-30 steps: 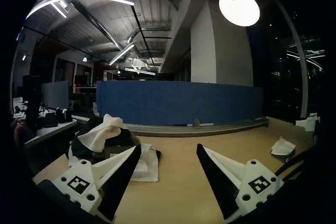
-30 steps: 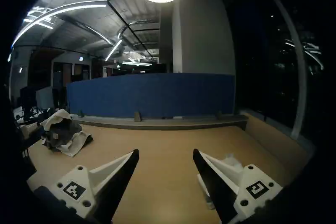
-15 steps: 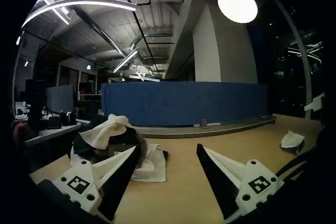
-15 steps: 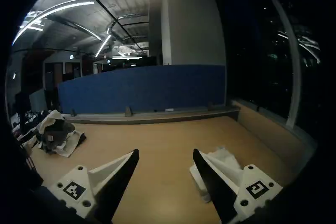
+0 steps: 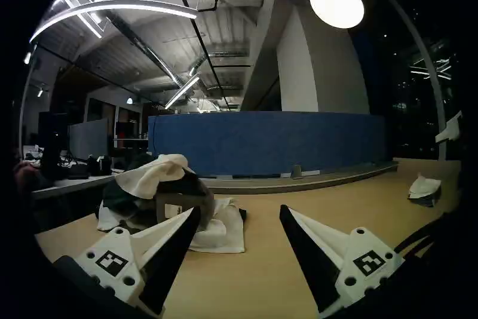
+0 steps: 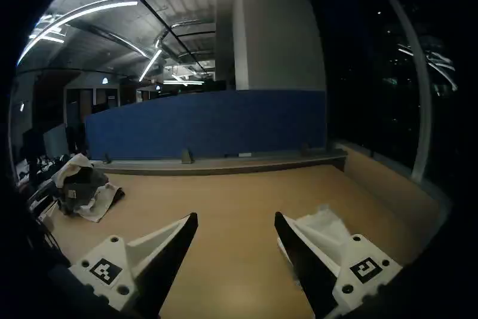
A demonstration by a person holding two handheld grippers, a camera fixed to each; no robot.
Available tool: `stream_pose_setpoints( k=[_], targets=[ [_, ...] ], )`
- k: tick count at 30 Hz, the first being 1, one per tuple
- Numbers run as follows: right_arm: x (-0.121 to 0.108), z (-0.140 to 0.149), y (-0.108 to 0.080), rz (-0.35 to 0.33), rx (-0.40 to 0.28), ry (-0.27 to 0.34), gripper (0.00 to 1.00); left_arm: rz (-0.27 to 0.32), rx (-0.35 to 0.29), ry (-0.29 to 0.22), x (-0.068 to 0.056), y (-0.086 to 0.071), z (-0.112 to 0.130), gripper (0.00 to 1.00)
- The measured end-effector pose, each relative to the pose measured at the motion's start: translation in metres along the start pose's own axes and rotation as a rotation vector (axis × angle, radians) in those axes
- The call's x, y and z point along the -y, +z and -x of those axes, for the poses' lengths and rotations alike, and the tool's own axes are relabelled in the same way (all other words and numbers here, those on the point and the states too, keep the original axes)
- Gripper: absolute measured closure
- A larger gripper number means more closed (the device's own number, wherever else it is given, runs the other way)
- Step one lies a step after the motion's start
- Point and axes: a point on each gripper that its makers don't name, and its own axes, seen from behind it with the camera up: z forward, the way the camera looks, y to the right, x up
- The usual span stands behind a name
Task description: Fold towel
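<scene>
A pile of towels (image 5: 156,177), white and dark, sits on the left of the wooden table (image 5: 263,277) in the left gripper view. It is just past the left finger of the left gripper (image 5: 238,247). That gripper's two fingers are wide apart and hold nothing. In the right gripper view, the right gripper (image 6: 235,247) is spread open and empty too. A white towel (image 6: 325,223) lies on the table just behind its right finger.

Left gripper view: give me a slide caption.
Open left gripper above a wooden table, facing a heap of towels before a blue partition.
</scene>
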Motion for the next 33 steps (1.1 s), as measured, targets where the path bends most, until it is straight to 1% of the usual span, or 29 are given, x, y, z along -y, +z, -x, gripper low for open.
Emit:
stream_pose_setpoints(
  k=[3, 8, 15, 17, 20, 27, 33],
  targets=[
    [0.004, 0.002, 0.006, -0.006, 0.000, -0.005, 0.00, -0.008, -0.002, -0.010, 0.004, 0.002, 0.007, 0.02],
    [0.007, 0.000, 0.013, -0.016, -0.005, -0.001, 0.00, -0.022, 0.002, -0.008, 0.008, 0.004, 0.016, 0.02],
    [0.005, -0.003, 0.019, -0.017, -0.019, 0.009, 0.00, -0.025, 0.018, -0.003, 0.005, 0.007, 0.022, 0.01],
    [0.004, -0.003, 0.021, -0.020, -0.024, 0.018, 0.00, -0.026, 0.032, -0.004, 0.004, 0.008, 0.029, 0.02],
    [0.003, -0.003, 0.024, -0.028, -0.032, 0.033, 0.00, -0.035, 0.057, -0.002, 0.007, 0.009, 0.032, 0.02],
    [-0.009, -0.017, 0.026, -0.037, -0.087, 0.054, 0.00, -0.035, 0.061, -0.001, 0.007, 0.008, 0.033, 0.01],
    [-0.028, -0.030, 0.027, -0.036, -0.144, 0.060, 0.00, -0.035, 0.061, 0.003, 0.007, 0.008, 0.033, 0.02]
  ],
)
